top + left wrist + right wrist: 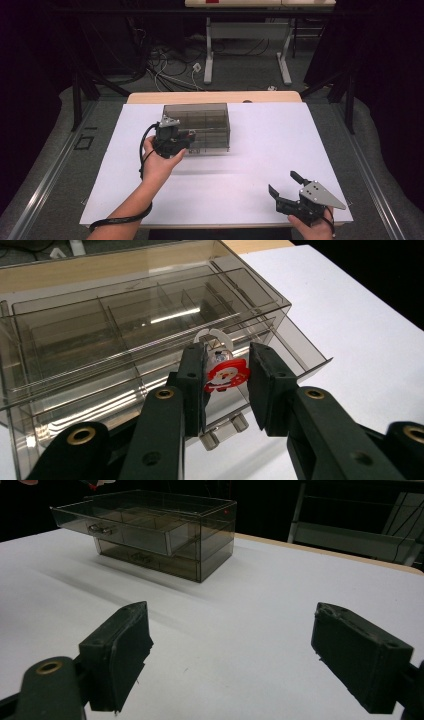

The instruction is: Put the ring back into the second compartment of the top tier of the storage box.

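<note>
Resting low at the near edge of the white bench (260, 165), the right tool (286, 187) stands wide open, holding nothing. Farther in, the left tool (226, 371) pinches a small Santa charm (226, 375), poised over the pulled-out upper drawer (135, 530) of the smoky plastic drawer box (202, 125). Beyond, cables (170, 70) litter a dark floor.

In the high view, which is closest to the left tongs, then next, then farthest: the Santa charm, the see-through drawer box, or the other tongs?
1. Santa charm: pinched between the left tongs.
2. Drawer box: just beyond the tongs, its top drawer pulled out beneath the charm.
3. Right tongs: far off at the table's near right corner, open and holding nothing.
</note>
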Motion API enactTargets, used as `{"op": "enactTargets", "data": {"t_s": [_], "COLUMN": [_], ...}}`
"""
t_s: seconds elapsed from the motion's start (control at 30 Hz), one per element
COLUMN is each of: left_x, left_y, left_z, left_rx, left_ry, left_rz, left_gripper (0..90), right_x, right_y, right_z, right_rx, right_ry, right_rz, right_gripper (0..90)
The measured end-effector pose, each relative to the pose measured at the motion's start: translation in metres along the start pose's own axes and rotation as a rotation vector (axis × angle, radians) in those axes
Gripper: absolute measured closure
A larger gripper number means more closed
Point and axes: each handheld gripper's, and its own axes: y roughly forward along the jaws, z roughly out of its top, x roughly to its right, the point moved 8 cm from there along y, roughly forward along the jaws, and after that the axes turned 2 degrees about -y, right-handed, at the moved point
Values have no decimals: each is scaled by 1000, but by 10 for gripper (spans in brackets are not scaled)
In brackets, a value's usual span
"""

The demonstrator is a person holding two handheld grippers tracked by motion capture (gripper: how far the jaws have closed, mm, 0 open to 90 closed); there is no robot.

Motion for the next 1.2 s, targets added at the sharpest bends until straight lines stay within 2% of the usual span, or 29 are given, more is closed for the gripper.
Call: {"op": "enactTargets", "data": {"t_s": [0.6,1.1,1.2], "left_x": [1,-3,-4], "left_y": [28,35,35], "left_z": [-4,-9,-9], "left_rx": [-45,-60,-52], "left_ry": [-12,-15,-20], "left_rz": [20,29,25], "left_gripper": [688,679,623], "right_x": [-1,0,2], "right_y": [0,0,1], "right_z": [1,-1,-1], "right_rx": [3,0,-1], "right_ry": [1,5,13], "right_rz": [6,10,7], "right_gripper": [151,151,151]}}
